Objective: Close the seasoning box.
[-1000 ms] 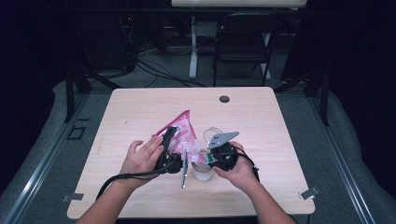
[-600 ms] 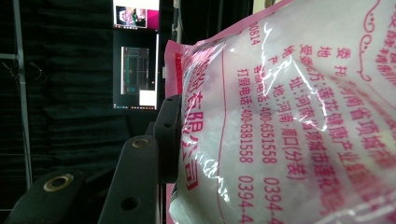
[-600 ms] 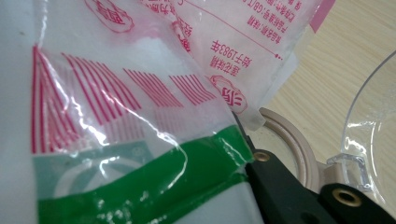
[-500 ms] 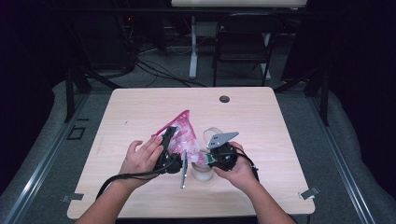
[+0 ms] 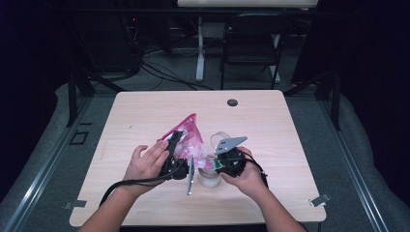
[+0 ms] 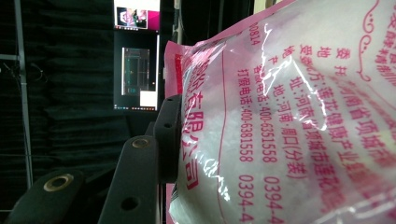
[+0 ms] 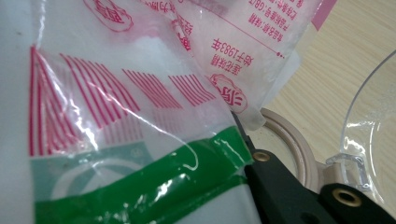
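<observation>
Dark room all around, cables and a folding chair (image 5: 251, 43) at the back, and a light wooden table (image 5: 145, 116) in the middle. From the high view, the person's two hands meet near the front edge. The left gripper (image 5: 175, 157) sits against the near end of a pink and clear plastic bag (image 5: 188, 137), which stands tilted with its far corner pointing up and away. The right gripper (image 5: 227, 162), with its grey plate on top, comes in from the other side, right above a small clear container (image 5: 210, 178). A grey stick-like thing (image 5: 190, 174) lies between the hands, hard to say what it is. Small black disc (image 5: 232, 102) sits well apart near the far edge.

Left gripper view: the bag (image 6: 289, 116) is right up close, white powdery stuff inside, pink print all over. One black jaw presses flat on its side, so the left gripper looks clamped on it, though the other jaw is hidden behind the plastic.

Right gripper view: the bag (image 7: 116, 116) again, red stripes and a green band, draped over the jaws. One jaw pokes out under it, so it seems pinched, jaws nearly closed. The container's beige rim (image 7: 289, 140) and its clear flipped-back lid (image 7: 369, 121) sit just beyond on the table.
</observation>
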`<state>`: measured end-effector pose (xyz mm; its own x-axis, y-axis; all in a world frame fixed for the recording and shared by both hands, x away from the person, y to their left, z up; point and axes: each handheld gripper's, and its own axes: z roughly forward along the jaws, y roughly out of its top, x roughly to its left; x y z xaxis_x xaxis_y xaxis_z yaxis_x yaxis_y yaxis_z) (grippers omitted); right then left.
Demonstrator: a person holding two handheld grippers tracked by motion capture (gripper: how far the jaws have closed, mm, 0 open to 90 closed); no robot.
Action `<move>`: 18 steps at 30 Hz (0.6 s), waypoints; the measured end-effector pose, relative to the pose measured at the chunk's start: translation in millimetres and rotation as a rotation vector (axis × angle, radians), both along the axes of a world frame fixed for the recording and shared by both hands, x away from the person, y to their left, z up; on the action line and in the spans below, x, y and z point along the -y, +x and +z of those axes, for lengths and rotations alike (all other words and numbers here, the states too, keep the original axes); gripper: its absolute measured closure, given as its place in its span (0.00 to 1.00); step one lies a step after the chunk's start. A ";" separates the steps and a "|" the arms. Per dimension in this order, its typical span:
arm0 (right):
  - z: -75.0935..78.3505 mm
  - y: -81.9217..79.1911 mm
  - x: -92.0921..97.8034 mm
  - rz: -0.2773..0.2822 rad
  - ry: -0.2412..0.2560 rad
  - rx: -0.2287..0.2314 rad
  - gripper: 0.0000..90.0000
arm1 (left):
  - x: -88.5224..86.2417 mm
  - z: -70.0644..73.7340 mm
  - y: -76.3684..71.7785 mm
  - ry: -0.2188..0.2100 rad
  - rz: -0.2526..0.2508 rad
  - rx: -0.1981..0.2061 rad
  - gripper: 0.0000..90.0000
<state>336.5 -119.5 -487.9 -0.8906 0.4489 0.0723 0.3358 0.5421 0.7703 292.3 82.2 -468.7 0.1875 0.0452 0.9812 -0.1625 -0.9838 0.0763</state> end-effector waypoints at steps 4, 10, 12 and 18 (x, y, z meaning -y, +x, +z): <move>-0.1 0.0 0.0 -0.001 0.000 0.000 1.00 | 0.2 -0.6 0.3 -0.005 -0.008 0.007 0.69; -0.1 0.0 -0.1 -0.001 -0.001 0.002 1.00 | 0.2 -0.1 0.4 -0.006 -0.011 0.006 0.69; -0.2 0.0 -0.1 -0.002 0.000 0.002 1.00 | 0.3 -0.1 0.3 -0.004 -0.009 0.007 0.69; -0.6 0.4 0.1 -0.004 -0.001 0.001 1.00 | 1.2 -0.1 0.2 -0.003 0.001 -0.001 0.69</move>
<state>337.0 -119.6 -488.5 -0.8889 0.4527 0.0706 0.3370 0.5417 0.7700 292.5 81.0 -468.9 0.1886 0.0484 0.9809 -0.1613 -0.9837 0.0795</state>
